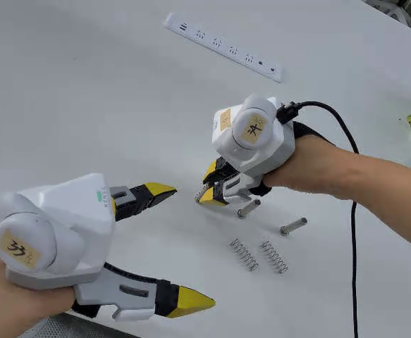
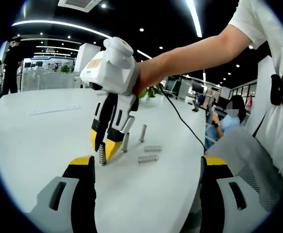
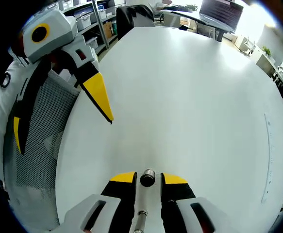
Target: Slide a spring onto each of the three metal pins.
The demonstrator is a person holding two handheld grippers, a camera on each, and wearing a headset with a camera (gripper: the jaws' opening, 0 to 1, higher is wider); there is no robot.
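Pin [image 3: 147, 177] — shaft half-hidden in right tool [image 3: 148, 179]

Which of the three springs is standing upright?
The spring at the right gripper tips, around the gripped pin; the other two springs lie flat on the table.

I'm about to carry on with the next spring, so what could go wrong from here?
The right gripper pinches the pin only at its tips, so it might slip or topple. The two other pins stand close by, and a jaw could knock them over. The cable trails across the table near the loose springs and may drag them.
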